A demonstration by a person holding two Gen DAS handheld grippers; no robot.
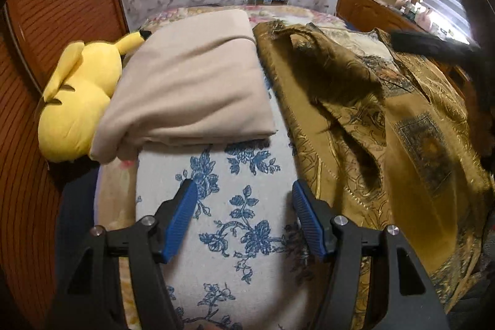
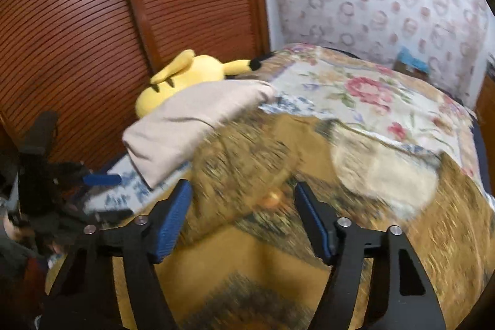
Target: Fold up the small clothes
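A golden-brown patterned garment (image 1: 371,126) lies rumpled on the bed, to the right of my left gripper (image 1: 244,190). That gripper is open and empty over the white cloth with blue flowers (image 1: 235,218). A folded beige garment (image 1: 191,88) lies beyond it. In the right wrist view my right gripper (image 2: 243,190) is open and empty just above the golden garment (image 2: 247,150), which is blurred. The beige garment (image 2: 191,119) lies to its upper left. The left gripper (image 2: 102,180) shows at the left edge.
A yellow plush toy (image 1: 77,101) leans against the beige garment by the brown slatted doors (image 1: 62,5); it also shows in the right wrist view (image 2: 185,76). A floral bedspread (image 2: 371,95) covers the bed. A wooden dresser (image 1: 371,8) stands at the far right.
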